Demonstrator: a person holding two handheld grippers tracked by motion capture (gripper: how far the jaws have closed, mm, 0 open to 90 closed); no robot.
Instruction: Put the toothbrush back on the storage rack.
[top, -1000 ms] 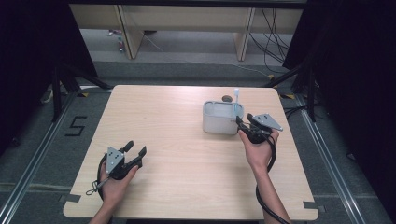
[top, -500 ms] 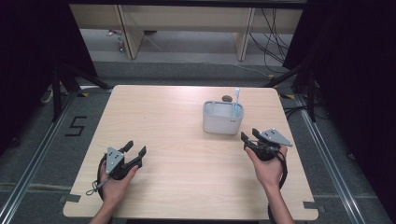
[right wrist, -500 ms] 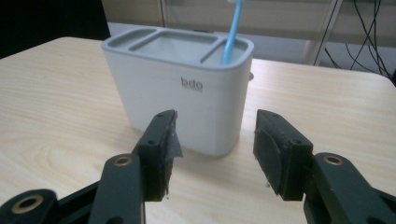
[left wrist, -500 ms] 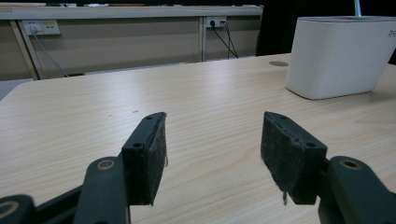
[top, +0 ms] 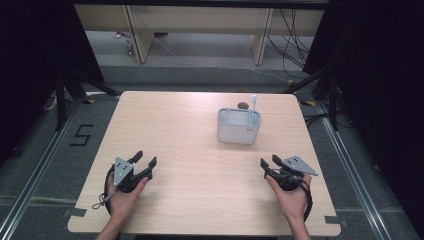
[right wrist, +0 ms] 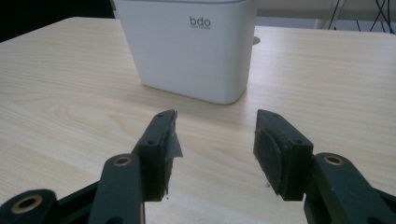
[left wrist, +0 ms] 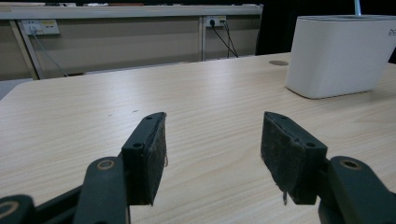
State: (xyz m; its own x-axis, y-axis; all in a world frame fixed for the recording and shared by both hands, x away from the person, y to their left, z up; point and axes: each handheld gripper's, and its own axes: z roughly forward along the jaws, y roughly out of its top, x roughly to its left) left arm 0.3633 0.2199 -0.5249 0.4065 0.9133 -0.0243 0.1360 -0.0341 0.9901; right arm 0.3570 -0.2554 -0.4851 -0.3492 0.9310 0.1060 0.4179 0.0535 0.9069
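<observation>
The white container stands near the far right corner of the bench; both grippers rest near the front edge, left gripper and right gripper, fingers apart and empty; the work seems paused; next, a reach forward to the container.

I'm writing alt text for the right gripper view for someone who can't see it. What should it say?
Two black gripper jaws stand open with nothing between them, aimed at a white rounded container marked "bdo" just ahead. The container stands apart from the jaws on a pale wooden table.
</observation>
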